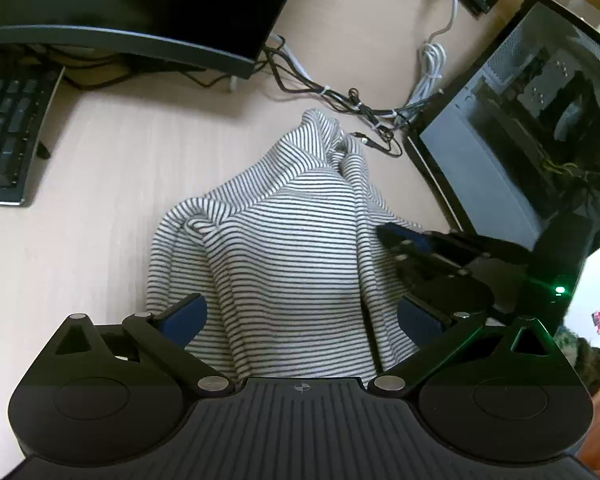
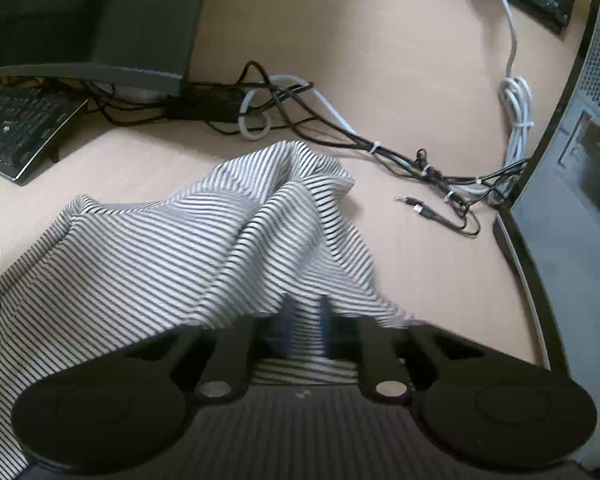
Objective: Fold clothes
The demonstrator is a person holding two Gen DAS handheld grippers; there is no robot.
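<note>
**Right tongs pinch striped garment over desk**

Right tongs are closed on a fold of the striped garment, blue pads close together with cloth between them. Fabric rises from the desk in a ridge toward the tongs and drapes off to the left and lower left. A far corner of the garment lies near a bundle of black cables. White cable runs down from the top right. Keyboard at left, monitor above it. PC case stands along the right edge.
</note>
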